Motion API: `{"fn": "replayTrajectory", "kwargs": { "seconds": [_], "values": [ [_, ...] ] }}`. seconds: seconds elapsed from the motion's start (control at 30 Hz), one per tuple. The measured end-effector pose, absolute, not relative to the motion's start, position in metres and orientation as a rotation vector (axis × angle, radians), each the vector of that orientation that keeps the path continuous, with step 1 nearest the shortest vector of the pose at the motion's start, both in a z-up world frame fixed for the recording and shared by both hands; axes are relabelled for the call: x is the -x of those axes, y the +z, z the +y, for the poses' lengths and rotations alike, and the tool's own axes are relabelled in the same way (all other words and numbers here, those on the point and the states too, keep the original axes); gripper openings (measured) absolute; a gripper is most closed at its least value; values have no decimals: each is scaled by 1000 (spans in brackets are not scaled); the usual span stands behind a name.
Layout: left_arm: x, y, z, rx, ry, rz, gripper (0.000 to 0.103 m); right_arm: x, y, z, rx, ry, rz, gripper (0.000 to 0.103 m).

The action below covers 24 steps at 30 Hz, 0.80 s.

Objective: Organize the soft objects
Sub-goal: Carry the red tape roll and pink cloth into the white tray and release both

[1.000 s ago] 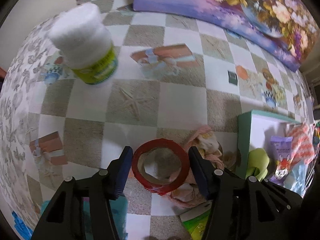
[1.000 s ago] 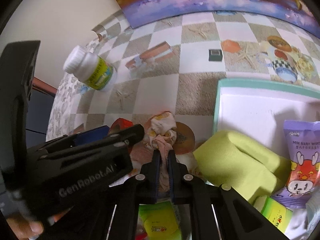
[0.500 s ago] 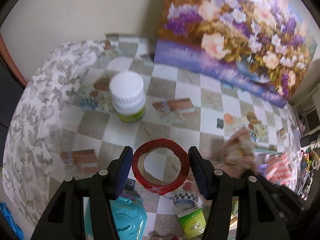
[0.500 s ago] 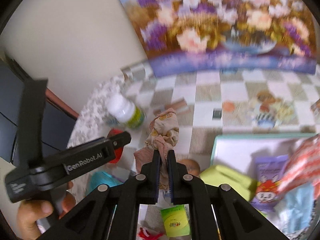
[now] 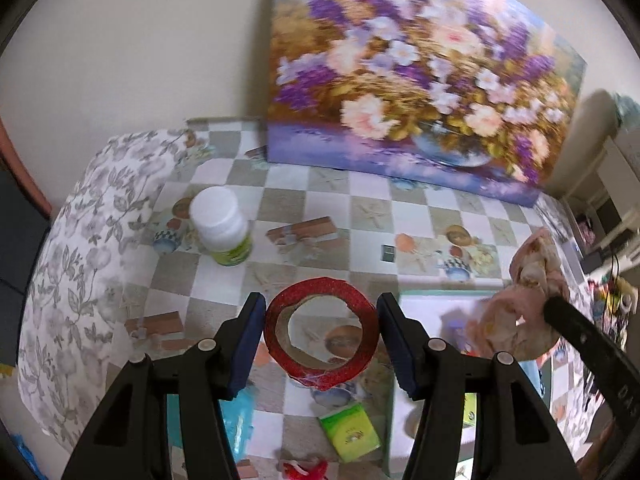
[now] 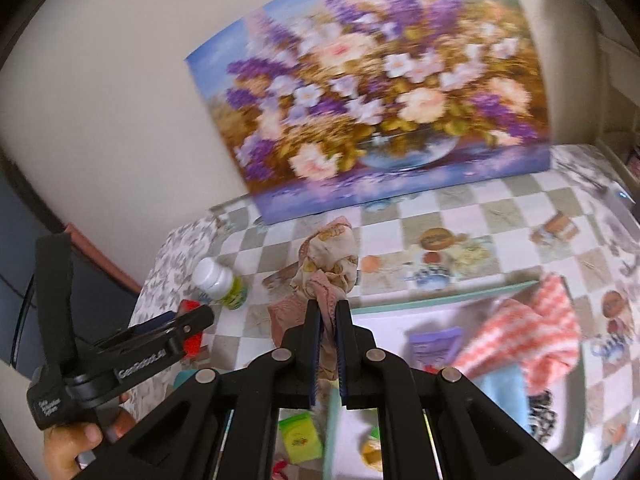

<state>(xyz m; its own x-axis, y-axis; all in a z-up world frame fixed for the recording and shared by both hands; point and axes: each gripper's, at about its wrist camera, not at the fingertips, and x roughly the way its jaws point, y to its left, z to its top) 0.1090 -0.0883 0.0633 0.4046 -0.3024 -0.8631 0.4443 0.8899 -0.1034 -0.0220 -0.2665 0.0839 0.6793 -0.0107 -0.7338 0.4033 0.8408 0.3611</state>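
From the left wrist, the left gripper (image 5: 320,340) clasped a red glittery tape roll (image 5: 321,332) above the checkered tablecloth (image 5: 360,216). From the right wrist, the right gripper (image 6: 327,320) pinched a crumpled pink patterned cloth (image 6: 328,264), aloft beside the teal-rimmed white box (image 6: 400,312).

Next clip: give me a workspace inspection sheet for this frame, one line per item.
Surface: table under a checked cloth with printed pictures.
Job's things: pink cloth hanging from the right gripper; box holding a striped cloth and a purple pack.
Clutter: white bottle, green packet, small dark square.
Grippers: left gripper holds a red tape roll; right gripper shut on the pink cloth.
Cables: some at the far right edge, off the table.
Surroundings: flower painting against the wall.
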Motion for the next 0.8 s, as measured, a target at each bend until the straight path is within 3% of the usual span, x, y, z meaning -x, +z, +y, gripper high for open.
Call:
{"fn": "replayTrajectory", "kwargs": {
  "seconds": [0.57, 0.8],
  "values": [
    [-21, 14, -189, -373, -676, 1152, 59, 94, 80, -339, -575, -450, 818, 8],
    [-21, -11, -209, -363, -667, 1198, 60, 82, 28, -357, -629, -439, 937, 8]
  ]
}}
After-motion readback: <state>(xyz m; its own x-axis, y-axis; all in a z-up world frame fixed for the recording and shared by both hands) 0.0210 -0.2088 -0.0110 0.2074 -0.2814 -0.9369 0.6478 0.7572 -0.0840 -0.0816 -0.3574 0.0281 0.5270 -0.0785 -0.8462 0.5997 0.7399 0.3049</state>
